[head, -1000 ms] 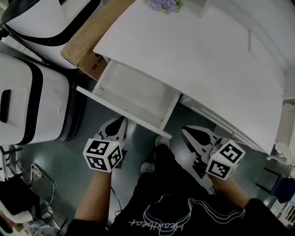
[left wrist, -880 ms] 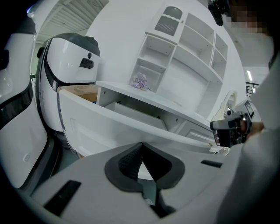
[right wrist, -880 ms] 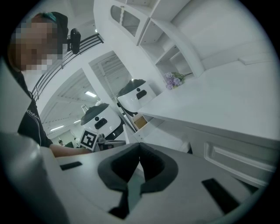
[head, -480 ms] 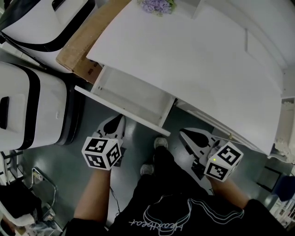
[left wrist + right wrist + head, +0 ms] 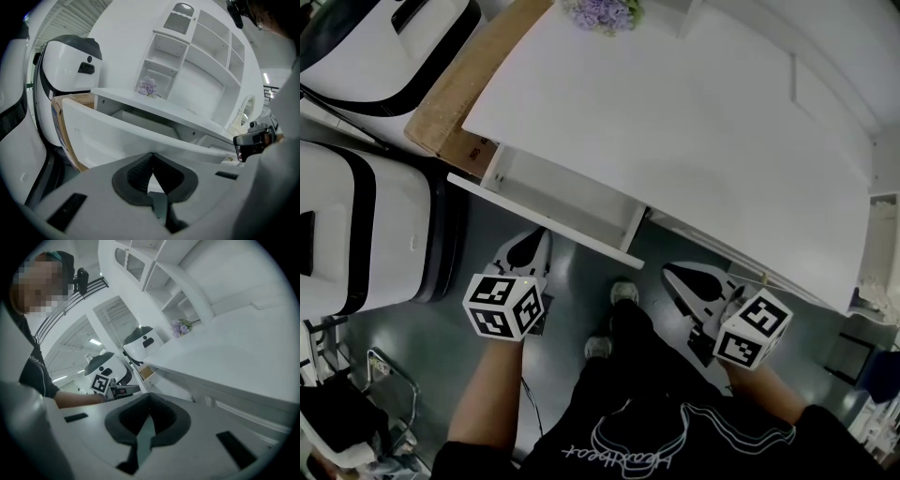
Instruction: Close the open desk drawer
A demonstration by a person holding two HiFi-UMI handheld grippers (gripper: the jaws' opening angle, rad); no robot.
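Note:
The white desk drawer (image 5: 567, 202) stands partly open under the left end of the white desk top (image 5: 675, 122). Its front panel (image 5: 581, 246) faces me and fills the middle of the left gripper view (image 5: 117, 140). My left gripper (image 5: 540, 234) is shut, and its tips (image 5: 151, 154) are at the drawer front, seemingly touching it. My right gripper (image 5: 668, 270) is also shut and empty. It hangs low beside the drawer's right end, under the desk edge (image 5: 225, 380).
A large white machine casing (image 5: 356, 234) stands close on the left. Behind it, a cardboard box (image 5: 455, 103) leans by the desk's left end. Purple flowers (image 5: 600, 13) sit at the back of the desk, below a white shelf unit (image 5: 197, 56). My feet (image 5: 623, 292) are on the grey floor.
The drawer has slid further into the desk and its opening is narrower. My left gripper has moved forward with the drawer front. The right gripper has barely moved.

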